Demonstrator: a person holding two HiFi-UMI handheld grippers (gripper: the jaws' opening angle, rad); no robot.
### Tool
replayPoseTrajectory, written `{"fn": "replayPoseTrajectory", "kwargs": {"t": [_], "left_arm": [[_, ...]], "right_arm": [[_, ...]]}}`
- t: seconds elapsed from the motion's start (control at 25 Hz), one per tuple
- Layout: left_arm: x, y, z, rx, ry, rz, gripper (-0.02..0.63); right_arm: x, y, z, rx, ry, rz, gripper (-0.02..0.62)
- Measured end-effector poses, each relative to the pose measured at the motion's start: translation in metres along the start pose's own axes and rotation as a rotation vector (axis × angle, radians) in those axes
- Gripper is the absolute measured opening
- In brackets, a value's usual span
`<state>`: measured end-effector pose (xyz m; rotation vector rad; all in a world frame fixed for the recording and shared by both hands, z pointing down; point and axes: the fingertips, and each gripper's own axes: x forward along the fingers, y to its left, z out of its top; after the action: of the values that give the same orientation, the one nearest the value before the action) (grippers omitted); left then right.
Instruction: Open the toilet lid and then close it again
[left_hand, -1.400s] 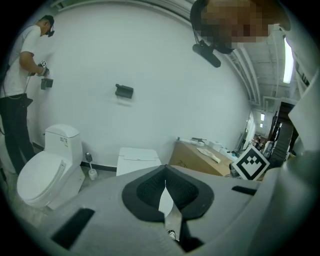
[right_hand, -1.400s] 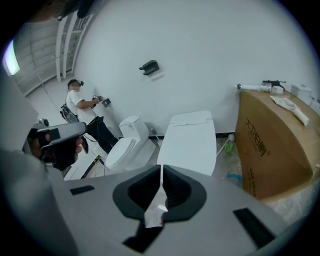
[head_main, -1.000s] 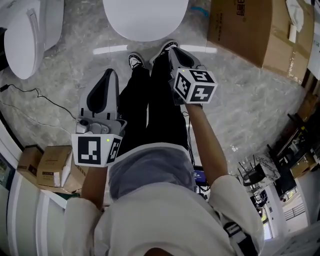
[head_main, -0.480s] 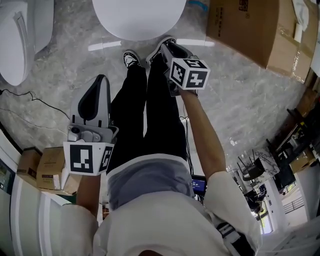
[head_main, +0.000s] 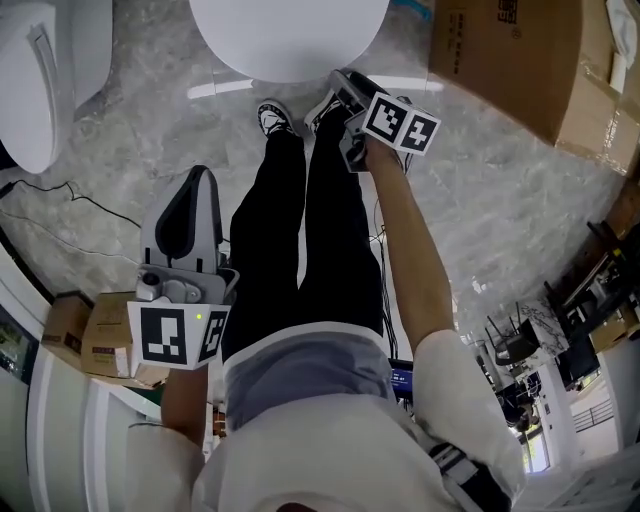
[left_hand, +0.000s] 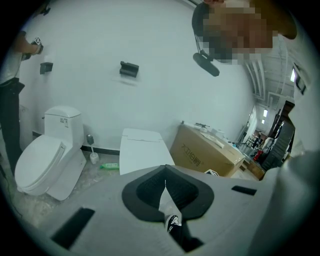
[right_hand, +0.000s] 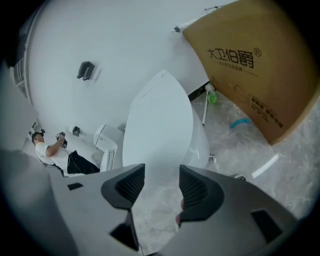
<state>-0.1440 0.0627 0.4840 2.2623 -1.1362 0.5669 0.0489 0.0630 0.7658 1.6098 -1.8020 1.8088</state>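
The closed toilet lid (right_hand: 157, 125) lies flat just ahead of the right claw (right_hand: 161, 184), whose jaws are opening with nothing between them. The lid is probably light, stiff, slick plastic on a hinge, best lifted under the front rim. The left claw (left_hand: 165, 186) is clenched and empty.

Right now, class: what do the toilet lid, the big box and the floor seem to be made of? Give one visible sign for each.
Toilet lid: probably plastic, possibly glazed ceramic; smooth, white, softly glossy surface.
Box: cardboard; matt brown, printed lettering, folded edges.
Floor: likely polished stone or stone-look tile; grey veined pattern.
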Motion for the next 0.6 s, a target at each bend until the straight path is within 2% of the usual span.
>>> {"fn": "replayPoseTrajectory", "kwargs": {"t": [0.2, 0.44, 0.6], "left_arm": [[0.004, 0.000, -0.006, -0.002, 0.016, -0.016, 0.008], [0.017, -0.005, -0.023, -0.023, 0.082, -0.065, 0.008], [0.020, -0.006, -0.024, -0.020, 0.081, -0.076, 0.008]], "right_arm": [[0.016, -0.013, -0.001, 0.082, -0.010, 0.028, 0.236], [0.036, -0.026, 0.004, 0.175, -0.043, 0.089, 0.245], [0.048, -0.027, 0.004, 0.213, -0.068, 0.148, 0.252]]}}
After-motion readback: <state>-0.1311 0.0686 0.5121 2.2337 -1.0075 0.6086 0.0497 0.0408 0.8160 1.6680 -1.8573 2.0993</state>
